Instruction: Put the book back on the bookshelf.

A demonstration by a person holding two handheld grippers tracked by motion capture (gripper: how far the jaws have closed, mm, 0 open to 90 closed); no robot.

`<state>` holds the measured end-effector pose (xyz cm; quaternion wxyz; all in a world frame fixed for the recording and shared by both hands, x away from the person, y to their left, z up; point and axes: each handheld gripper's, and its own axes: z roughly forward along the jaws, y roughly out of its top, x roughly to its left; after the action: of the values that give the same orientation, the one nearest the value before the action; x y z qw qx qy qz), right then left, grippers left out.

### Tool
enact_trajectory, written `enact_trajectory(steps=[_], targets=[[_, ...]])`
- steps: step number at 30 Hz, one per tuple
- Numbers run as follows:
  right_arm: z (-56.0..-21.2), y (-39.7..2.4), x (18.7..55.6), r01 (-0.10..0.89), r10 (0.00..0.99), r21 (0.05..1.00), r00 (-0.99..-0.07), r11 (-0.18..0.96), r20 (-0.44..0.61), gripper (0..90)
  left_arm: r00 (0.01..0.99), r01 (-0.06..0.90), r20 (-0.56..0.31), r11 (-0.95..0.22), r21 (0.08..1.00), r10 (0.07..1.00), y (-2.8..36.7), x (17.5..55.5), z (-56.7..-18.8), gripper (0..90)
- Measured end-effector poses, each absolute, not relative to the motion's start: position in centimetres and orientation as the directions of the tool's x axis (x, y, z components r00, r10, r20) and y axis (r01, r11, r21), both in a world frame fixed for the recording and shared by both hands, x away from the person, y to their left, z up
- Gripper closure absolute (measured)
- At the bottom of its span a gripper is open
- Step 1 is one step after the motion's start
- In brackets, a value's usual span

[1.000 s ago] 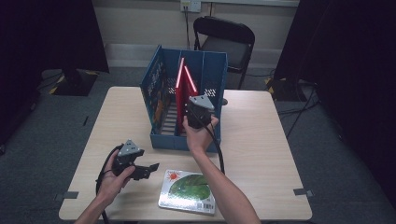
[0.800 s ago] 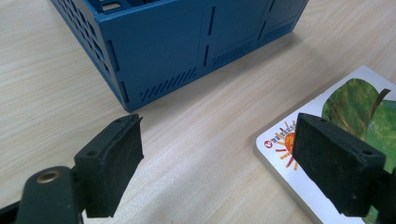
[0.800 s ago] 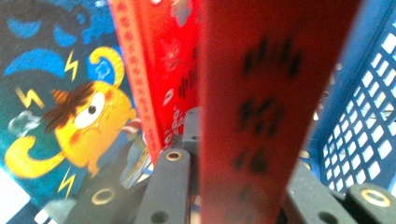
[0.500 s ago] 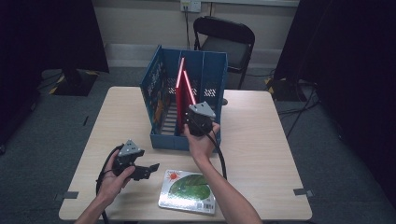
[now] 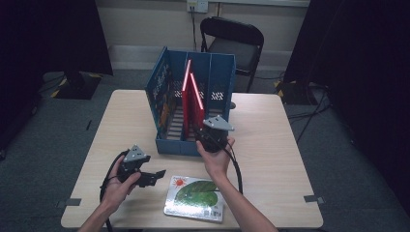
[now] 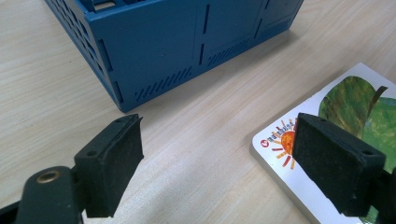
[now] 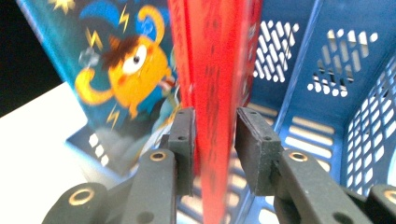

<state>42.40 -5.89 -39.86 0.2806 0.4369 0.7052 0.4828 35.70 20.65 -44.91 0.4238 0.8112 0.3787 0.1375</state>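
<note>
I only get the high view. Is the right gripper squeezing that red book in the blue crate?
Observer: No. The right gripper has the red book between its jaws, but they have just been opening, and a gap shows beside one pad.
Operator: What's next to the red book?
Observer: A book with a yellow cartoon creature on its cover, leaning inside the blue crate.
Operator: And the left gripper?
Observer: The left gripper is open wide over the table, and one jaw hangs above the sun corner of the picture book.
</note>
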Motion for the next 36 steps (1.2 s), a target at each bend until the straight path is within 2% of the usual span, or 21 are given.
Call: enact_trajectory(steps=[4, 11, 26, 29, 31, 36], targets=[[-40.8, -6.3, 42.0, 0.363, 0.883, 0.918, -0.468, 0.158, 0.033, 73.0, 0.674, 0.499, -0.097, -0.355, 0.791, 0.732, 20.6, 35.7, -45.0, 16.0], [-41.0, -6.3, 42.1, 0.356, 0.878, 0.919, -0.479, 0.168, 0.025, 73.6, 0.68, 0.496, -0.094, -0.362, 0.789, 0.727, 20.6, 35.7, -45.0, 16.0], [-41.3, -5.4, 42.4, 0.325, 0.856, 0.928, -0.517, 0.182, 0.013, 69.4, 0.683, 0.497, -0.089, -0.373, 0.783, 0.725, 20.5, 35.7, -45.0, 16.0], [-40.9, -5.5, 42.7, 0.324, 0.852, 0.928, -0.523, 0.183, 0.015, 62.3, 0.682, 0.498, -0.091, -0.368, 0.785, 0.726, 20.5, 35.7, -45.0, 16.0], [-40.4, -5.5, 43.0, 0.33, 0.849, 0.927, -0.528, 0.178, 0.025, 66.5, 0.682, 0.497, -0.091, -0.368, 0.786, 0.726, 20.5, 35.7, -45.0, 16.0], [-40.5, -5.2, 42.9, 0.334, 0.846, 0.925, -0.532, 0.179, 0.029, 66.3, 0.681, 0.497, -0.091, -0.368, 0.786, 0.727, 20.4, 35.7, -45.1, 16.0]])
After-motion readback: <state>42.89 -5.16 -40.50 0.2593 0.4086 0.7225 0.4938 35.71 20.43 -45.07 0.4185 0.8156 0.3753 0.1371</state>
